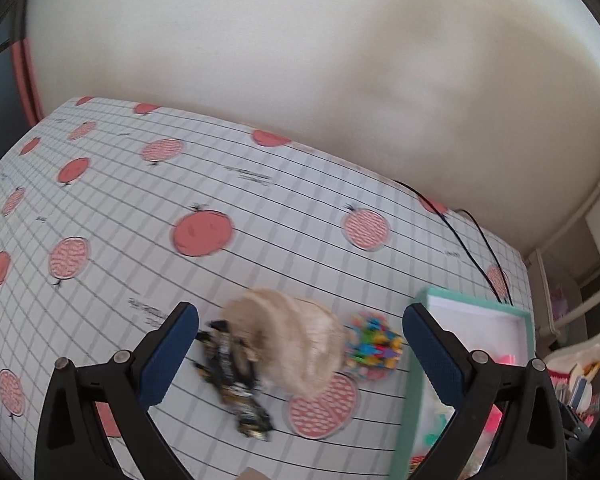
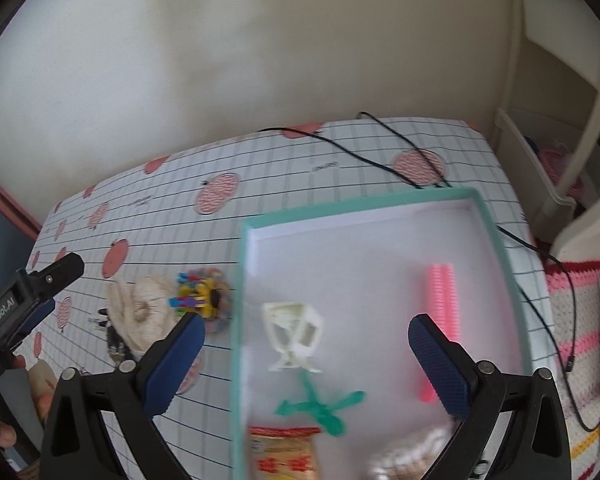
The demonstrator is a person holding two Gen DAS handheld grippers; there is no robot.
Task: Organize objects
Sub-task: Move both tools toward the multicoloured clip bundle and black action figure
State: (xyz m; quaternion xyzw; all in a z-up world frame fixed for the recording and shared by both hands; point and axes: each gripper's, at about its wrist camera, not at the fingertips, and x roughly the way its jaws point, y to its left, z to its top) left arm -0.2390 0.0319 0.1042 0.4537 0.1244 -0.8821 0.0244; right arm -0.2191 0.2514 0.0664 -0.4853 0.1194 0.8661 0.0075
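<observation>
A teal-rimmed white box (image 2: 496,240) lies on the table; its corner shows in the left wrist view (image 1: 476,308). In it lie a white plastic frame toy (image 2: 296,332), a green toy (image 2: 320,404), a pink comb-like piece (image 2: 440,304), a snack packet (image 2: 284,456) and a beige item (image 2: 412,456). Left of the box lie a beige yarn ball (image 1: 292,344), a dark candy wrapper (image 1: 236,380) and a colourful toy (image 1: 374,344). My left gripper (image 1: 300,352) is open above the yarn ball and wrapper. My right gripper (image 2: 306,354) is open and empty above the box.
The table wears a grid cloth with red fruit prints (image 1: 204,232). A black cable (image 2: 380,152) crosses its far right part. A cream wall stands behind. White shelving (image 2: 540,160) and a striped crochet cloth (image 2: 580,340) lie to the right.
</observation>
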